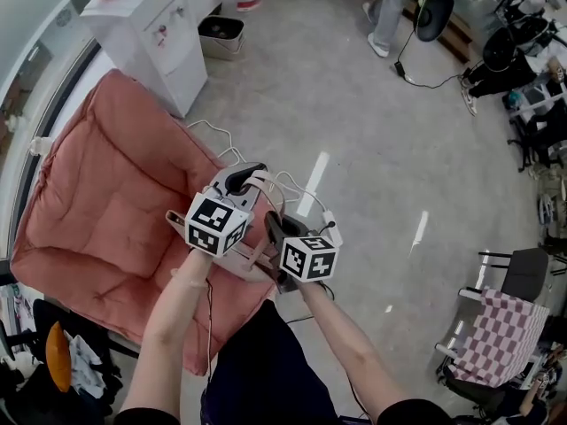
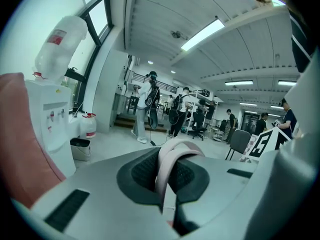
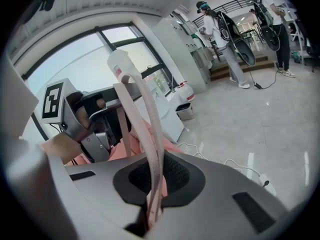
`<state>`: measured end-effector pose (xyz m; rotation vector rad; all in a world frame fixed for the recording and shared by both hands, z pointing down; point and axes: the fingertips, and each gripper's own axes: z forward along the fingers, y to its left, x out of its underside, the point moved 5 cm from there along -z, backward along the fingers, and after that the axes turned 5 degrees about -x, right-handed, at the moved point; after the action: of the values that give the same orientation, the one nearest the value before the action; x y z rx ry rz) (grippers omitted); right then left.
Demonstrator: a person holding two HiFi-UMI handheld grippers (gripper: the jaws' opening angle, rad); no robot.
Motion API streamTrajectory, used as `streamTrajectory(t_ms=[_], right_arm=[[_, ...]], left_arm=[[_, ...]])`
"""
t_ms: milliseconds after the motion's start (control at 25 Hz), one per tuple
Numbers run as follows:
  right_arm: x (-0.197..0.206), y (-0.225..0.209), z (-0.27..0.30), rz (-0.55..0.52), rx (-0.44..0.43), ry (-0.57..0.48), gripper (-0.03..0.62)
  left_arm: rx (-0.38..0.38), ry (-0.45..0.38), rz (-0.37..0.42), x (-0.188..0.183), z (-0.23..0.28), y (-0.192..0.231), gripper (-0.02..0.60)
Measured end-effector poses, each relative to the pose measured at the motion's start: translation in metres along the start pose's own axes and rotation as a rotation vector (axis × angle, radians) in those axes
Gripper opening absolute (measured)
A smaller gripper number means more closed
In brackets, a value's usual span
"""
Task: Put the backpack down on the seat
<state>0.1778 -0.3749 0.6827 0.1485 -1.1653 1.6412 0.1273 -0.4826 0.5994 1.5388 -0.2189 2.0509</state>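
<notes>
My left gripper [image 1: 237, 184] and right gripper [image 1: 278, 230] hang side by side over the right edge of the pink cushioned seat [image 1: 97, 211]. Each is shut on a pale pink backpack strap [image 1: 257, 257]. In the left gripper view the strap [image 2: 172, 164] loops up out of the shut jaws. In the right gripper view the strap [image 3: 150, 149] runs as a taut double band upward from the jaws, with the left gripper [image 3: 85, 119] close on the left. The backpack's body is hidden under the grippers and arms.
A white water dispenser [image 1: 155, 29] and a small bin [image 1: 221, 35] stand behind the seat. White cables [image 1: 301, 193] lie on the grey floor to the right. A person [image 1: 390, 16] stands far back; a checked chair [image 1: 500, 326] is at the right.
</notes>
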Motion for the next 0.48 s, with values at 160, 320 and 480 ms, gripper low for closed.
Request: streamTrajectory(t_ms=[160, 320, 480], right_arm=[[-0.002, -0.046, 0.009, 0.117, 0.027, -0.033, 0.031], [-0.001, -0.09, 0.022, 0.183, 0.051, -0.036, 0.031], [0.012, -0.122, 0.039, 0.26, 0.07, -0.01, 0.031]], left_arm=[[0.012, 0.048, 0.002, 0.028, 0.038, 0.004, 0.017], [0.026, 0.106, 0.023, 0.058, 0.074, 0.003, 0.017], [0.045, 0.198, 0.074, 0.094, 0.101, 0.001, 0.017]])
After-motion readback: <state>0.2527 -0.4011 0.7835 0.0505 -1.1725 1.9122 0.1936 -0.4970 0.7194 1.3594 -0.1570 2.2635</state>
